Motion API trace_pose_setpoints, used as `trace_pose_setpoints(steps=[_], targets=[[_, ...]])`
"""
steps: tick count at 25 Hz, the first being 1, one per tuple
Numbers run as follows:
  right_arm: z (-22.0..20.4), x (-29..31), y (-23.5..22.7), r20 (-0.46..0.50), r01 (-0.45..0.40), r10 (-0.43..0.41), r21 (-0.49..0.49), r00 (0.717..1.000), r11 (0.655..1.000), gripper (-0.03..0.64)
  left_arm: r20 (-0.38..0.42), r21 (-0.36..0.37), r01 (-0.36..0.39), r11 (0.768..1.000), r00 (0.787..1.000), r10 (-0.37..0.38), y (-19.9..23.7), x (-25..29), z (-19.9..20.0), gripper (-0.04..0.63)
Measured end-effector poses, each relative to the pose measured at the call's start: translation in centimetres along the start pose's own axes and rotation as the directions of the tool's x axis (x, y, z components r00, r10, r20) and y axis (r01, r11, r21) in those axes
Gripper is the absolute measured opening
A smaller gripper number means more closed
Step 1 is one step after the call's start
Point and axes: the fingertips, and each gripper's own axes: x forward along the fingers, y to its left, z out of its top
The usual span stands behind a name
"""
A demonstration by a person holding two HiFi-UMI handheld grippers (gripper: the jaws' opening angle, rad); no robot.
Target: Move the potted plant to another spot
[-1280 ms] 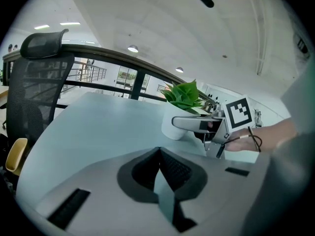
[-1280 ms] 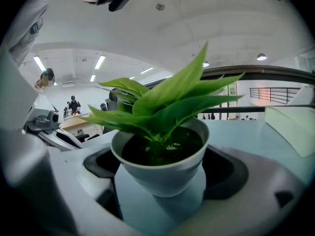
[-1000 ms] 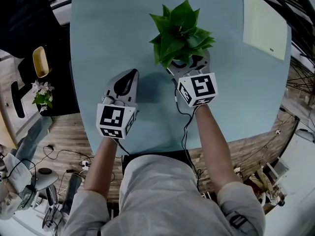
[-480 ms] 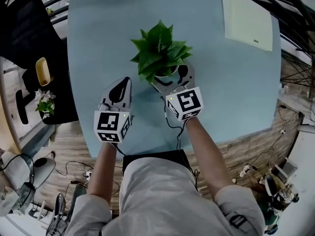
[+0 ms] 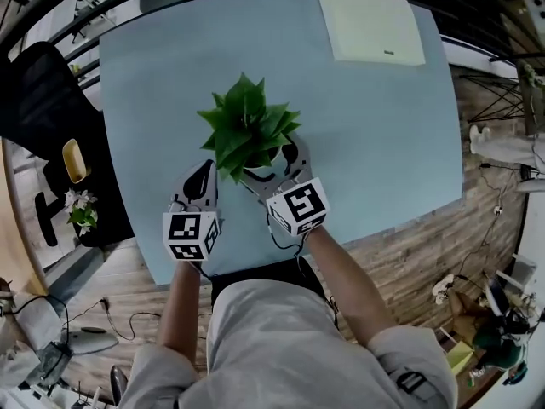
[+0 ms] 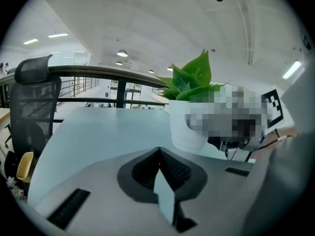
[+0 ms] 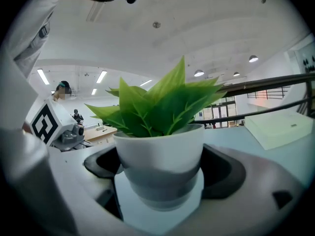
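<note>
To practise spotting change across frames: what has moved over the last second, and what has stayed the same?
The right gripper has drawn the potted plant toward the near edge of the table and slightly left, closer to the left gripper and away from the pale pad. Unchanged: the right jaws stay clamped on it, and the left jaws stay shut and empty.

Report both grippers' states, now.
Left gripper: jaws shut, holding nothing.
Right gripper: jaws shut on the potted plant, gripping its white pot.
</note>
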Motion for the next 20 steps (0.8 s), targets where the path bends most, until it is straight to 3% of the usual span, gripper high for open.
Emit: trace_pose_setpoints(steps=[7, 13, 20], targets=[[3.1, -4.0, 1.8, 0.076, -0.006, 0.004, 0.014, 0.997, 1.000, 0.500, 0.041, 0.047, -0.008, 0.999, 0.999, 0.006, -2.7, -2.8, 1.8, 0.012], [6.3, -7.1, 3.6, 0.146, -0.019, 0.020, -0.010, 0.989, 1.000, 0.500, 0.116, 0.045, -0.038, 0.998, 0.993, 0.032, -4.7, -6.2, 4.3, 0.012], [9.8, -10.9, 5.9, 0.226, -0.019, 0.023, -0.023, 0.974, 1.000, 0.500, 0.171, 0.121, -0.033, 0.992, 0.985, 0.011, -6.9, -10.4, 6.6, 0.012]])
